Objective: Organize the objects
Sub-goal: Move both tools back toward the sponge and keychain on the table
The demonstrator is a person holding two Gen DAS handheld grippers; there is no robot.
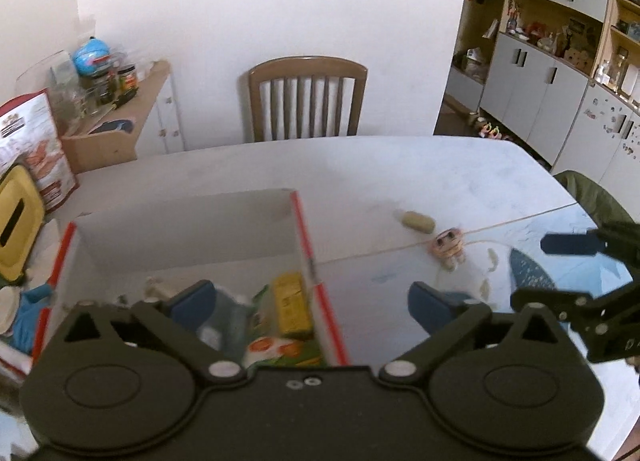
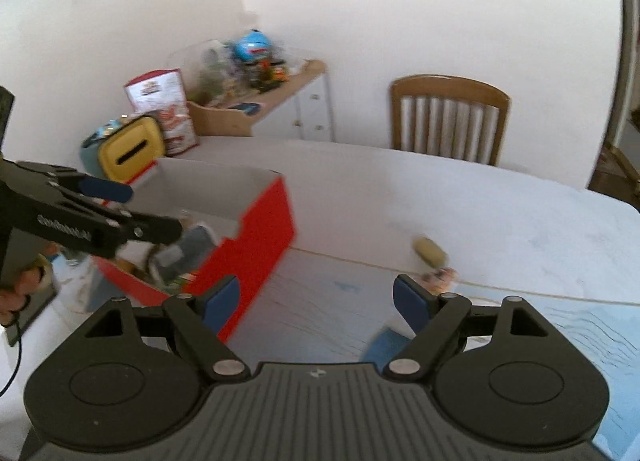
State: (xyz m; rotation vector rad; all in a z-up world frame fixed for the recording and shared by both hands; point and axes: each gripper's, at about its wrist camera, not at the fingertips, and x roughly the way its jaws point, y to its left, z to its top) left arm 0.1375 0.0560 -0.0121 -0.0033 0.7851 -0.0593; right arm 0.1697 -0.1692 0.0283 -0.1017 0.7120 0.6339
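The left gripper (image 1: pixel 312 301) hangs over the right wall of the red and white box (image 1: pixel 304 229), with its fingers spread wide and nothing between them. Inside the box lie a yellow packet (image 1: pixel 292 303) and a green packet (image 1: pixel 280 349), partly hidden by the left finger. The right gripper (image 2: pixel 316 301) is released too and holds nothing; it is above the white table (image 2: pixel 500 213), just beside the red side of the box. On the table, apart from the box, lie a small olive-green thing (image 1: pixel 418 222) and near it a little toy figure (image 1: pixel 448 246). A yellow container (image 1: pixel 18 225) stands left of the box, a wooden chair (image 1: pixel 307 99) behind the table.
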